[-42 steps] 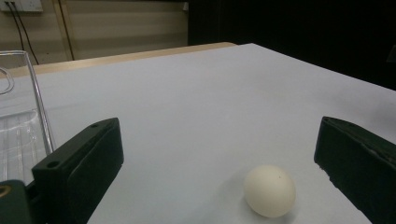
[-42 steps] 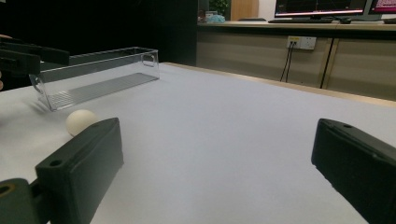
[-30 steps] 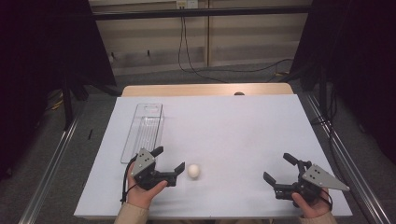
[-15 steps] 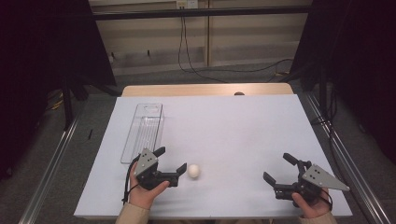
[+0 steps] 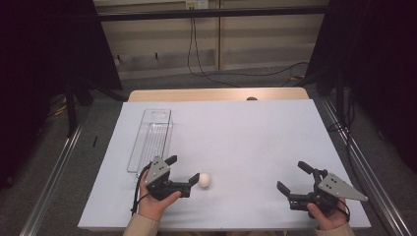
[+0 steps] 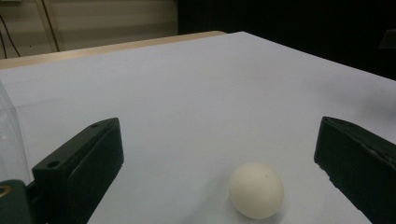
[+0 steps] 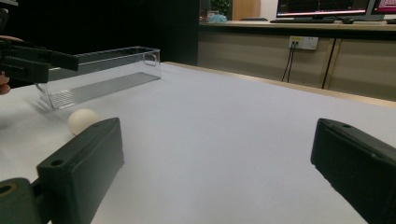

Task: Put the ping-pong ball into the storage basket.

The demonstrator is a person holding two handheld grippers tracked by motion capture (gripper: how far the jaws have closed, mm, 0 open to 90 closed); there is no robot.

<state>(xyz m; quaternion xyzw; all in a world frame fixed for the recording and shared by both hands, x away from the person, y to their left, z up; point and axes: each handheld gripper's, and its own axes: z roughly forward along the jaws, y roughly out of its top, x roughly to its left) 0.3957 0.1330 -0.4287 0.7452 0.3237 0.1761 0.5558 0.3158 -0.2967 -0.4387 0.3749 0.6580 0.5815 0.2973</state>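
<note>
White table [image 5: 246,128]: both grippers, left [image 5: 183,170] and right [image 5: 295,177], lie low, fingers spread; egg [image 5: 204,180] just ahead of left.

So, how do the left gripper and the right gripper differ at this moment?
The left gripper has the white egg lying just ahead of its jaws, not touching them; the right gripper has bare table ahead. The left gripper sits beside the clear tray; the right gripper sits far from it. Both are open.

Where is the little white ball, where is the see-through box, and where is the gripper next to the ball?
white ball [image 5: 204,180], high view, middle of its top.
see-through box [image 5: 150,140], high view, its ridged floor.
left gripper [image 5: 183,169], high view, midway between its open fingertips.
</note>
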